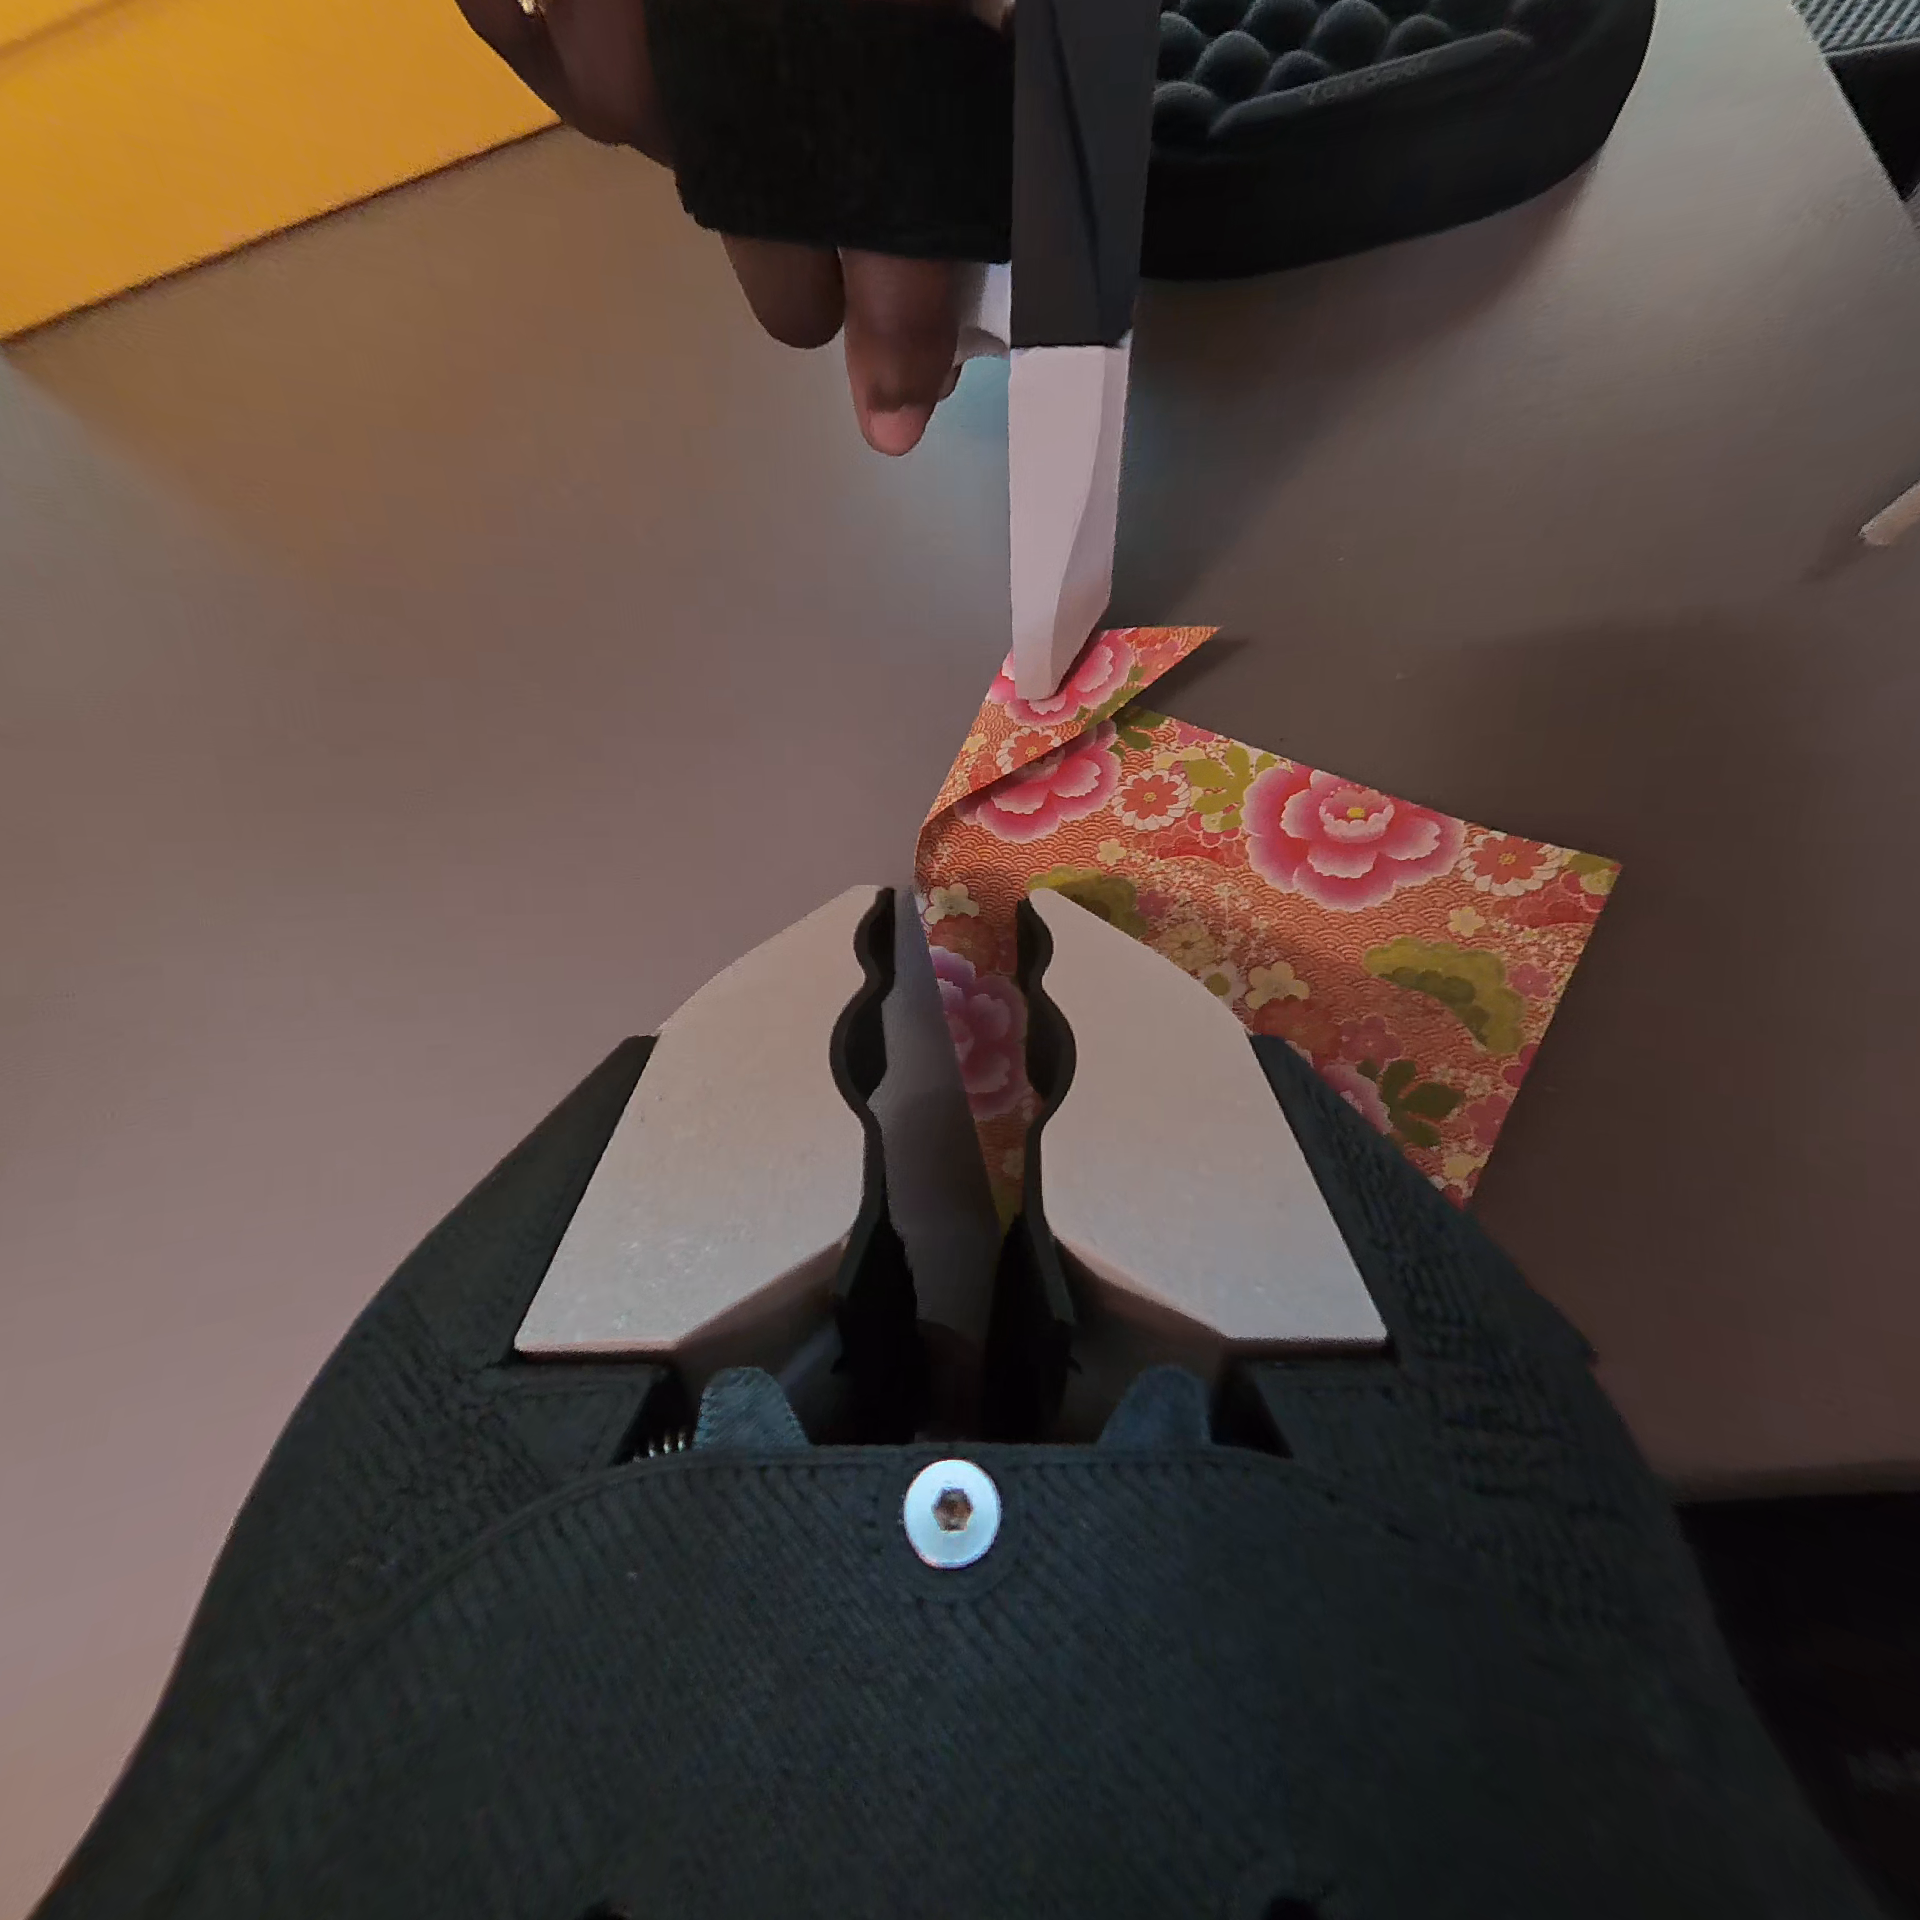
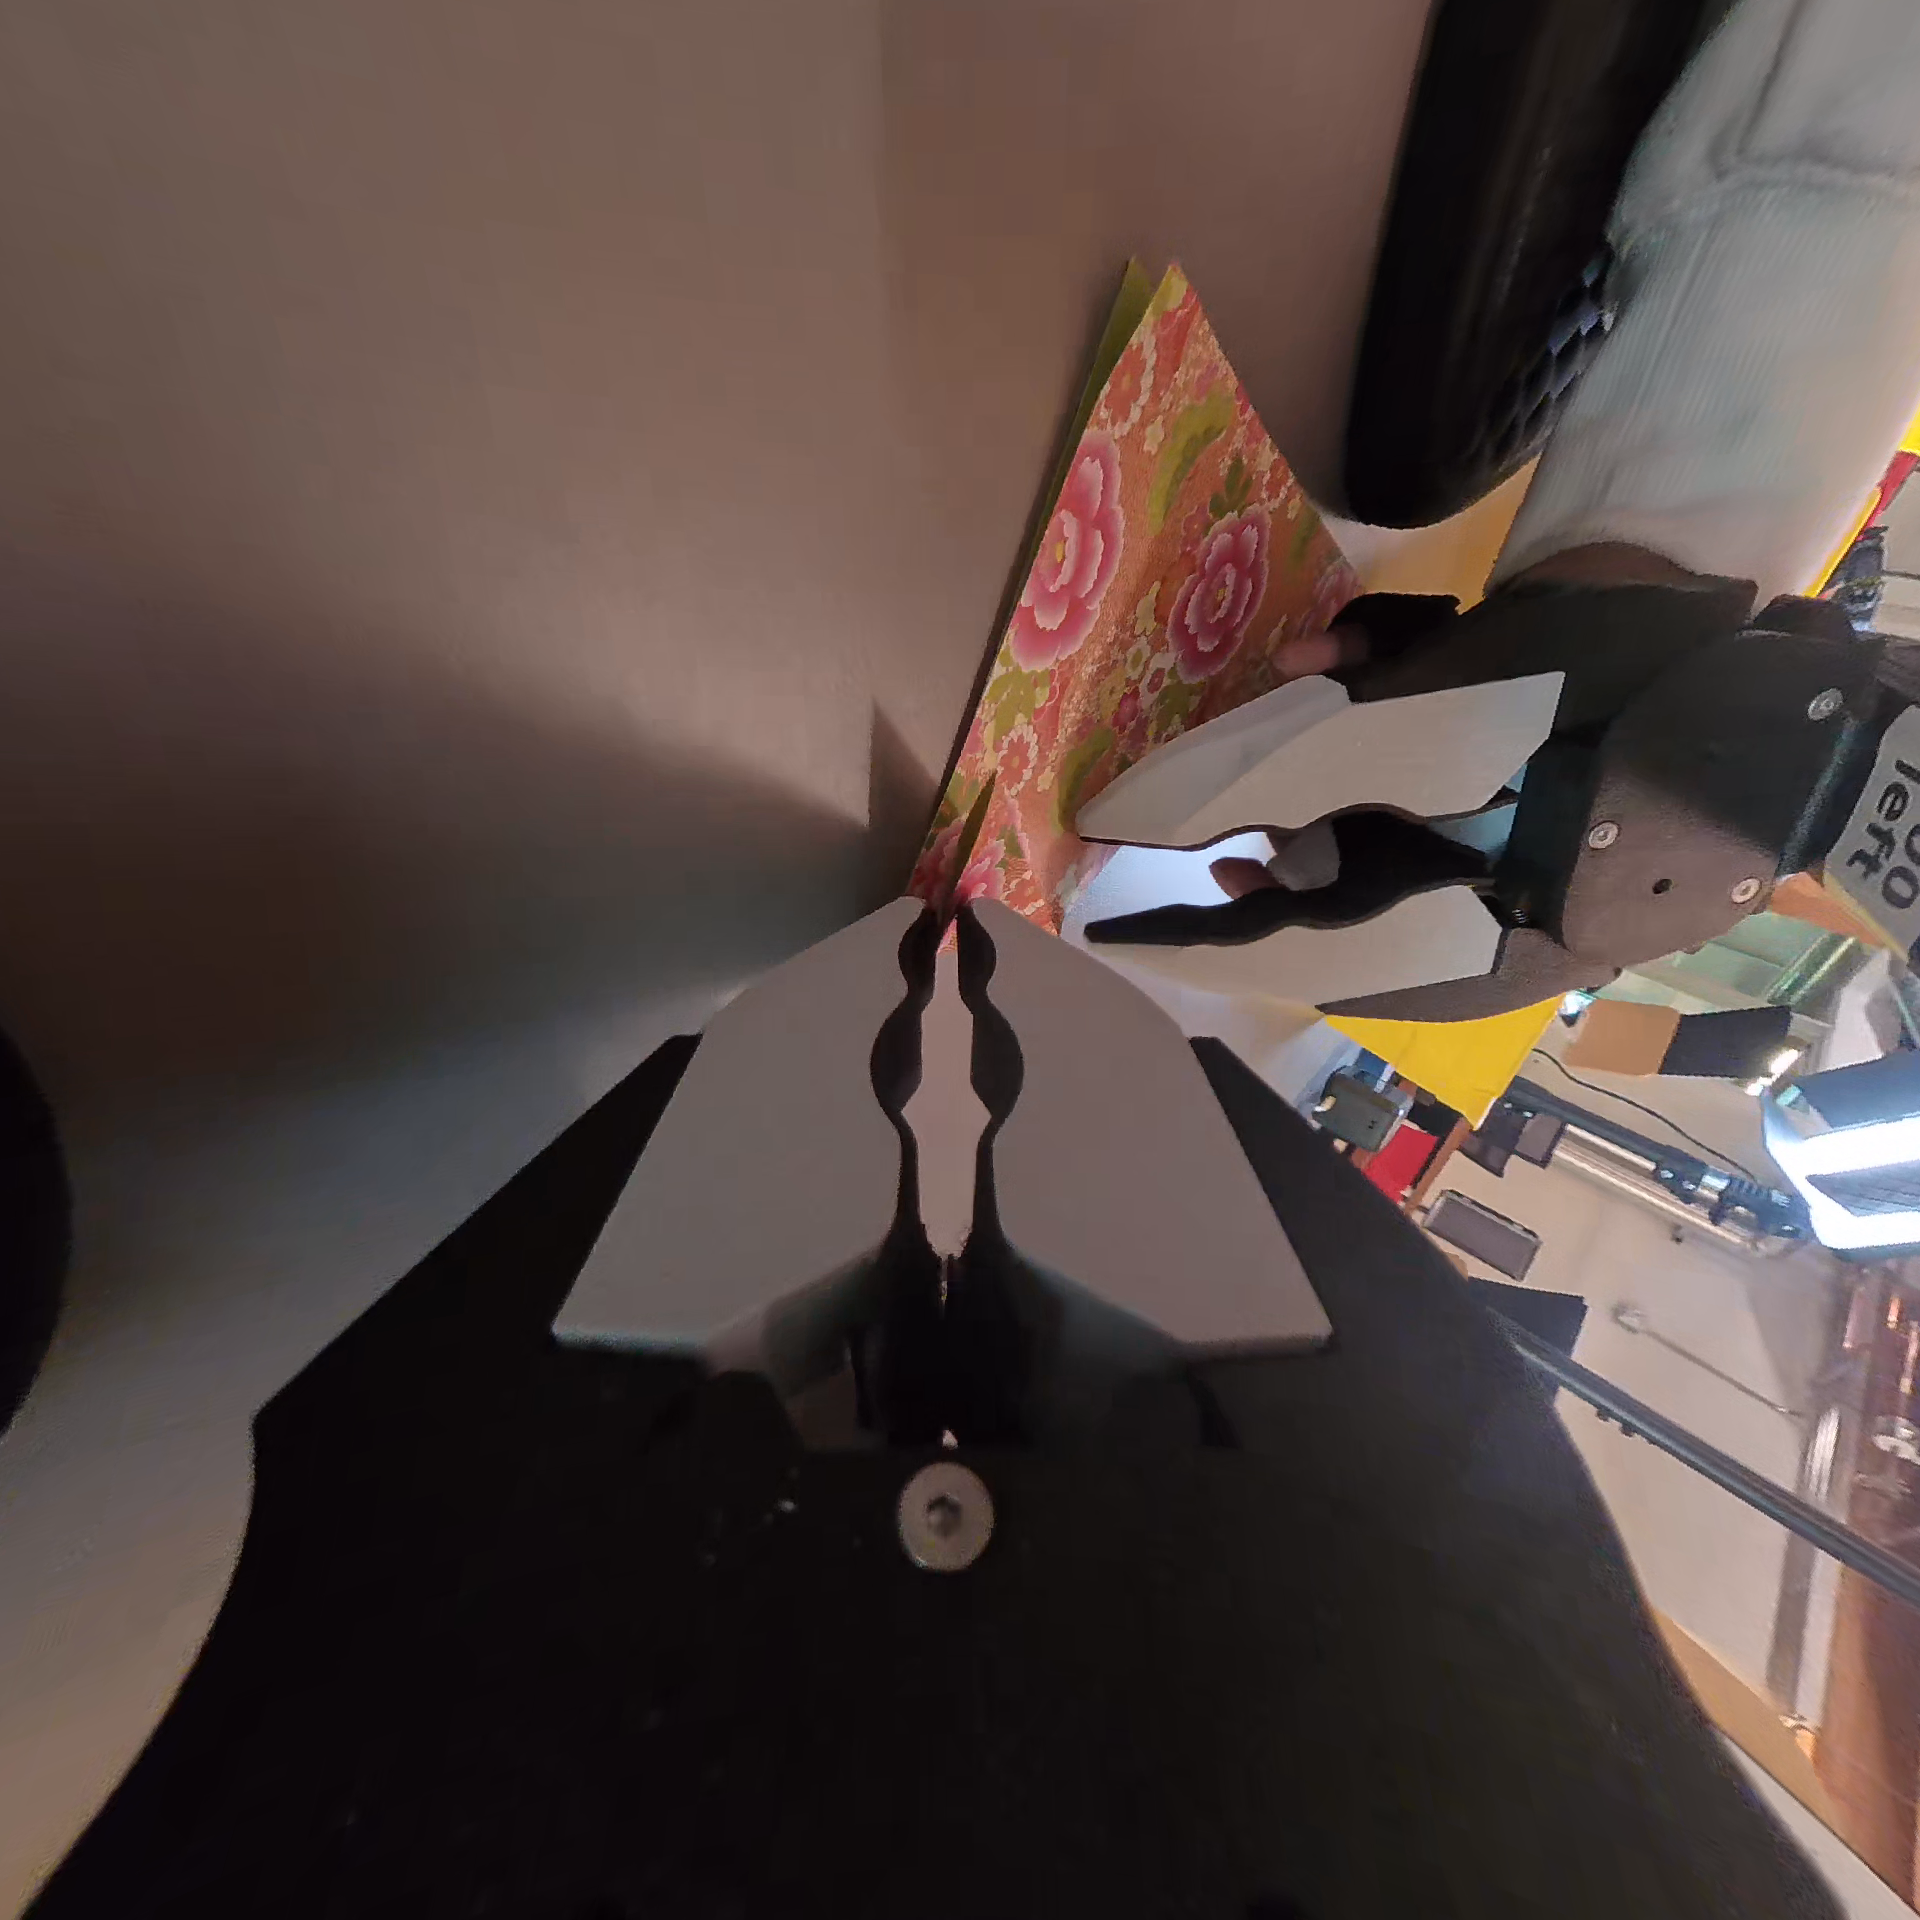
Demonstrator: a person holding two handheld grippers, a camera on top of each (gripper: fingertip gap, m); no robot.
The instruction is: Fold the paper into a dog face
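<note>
One sheet of flowered paper (image 1: 1299,894) lies on one grey table (image 1: 416,727) at the centre right of the left wrist view. Two grippers show: the left gripper (image 1: 956,904) at the bottom centre, the right gripper (image 1: 1039,681) coming down from the top centre. One gloved hand (image 1: 831,156) is at the top. One black foam pad (image 1: 1351,114) sits in the upper right.

Dim warm light, soft shadows on table (image 1: 416,727), fisheye warp + blur at edges
</note>
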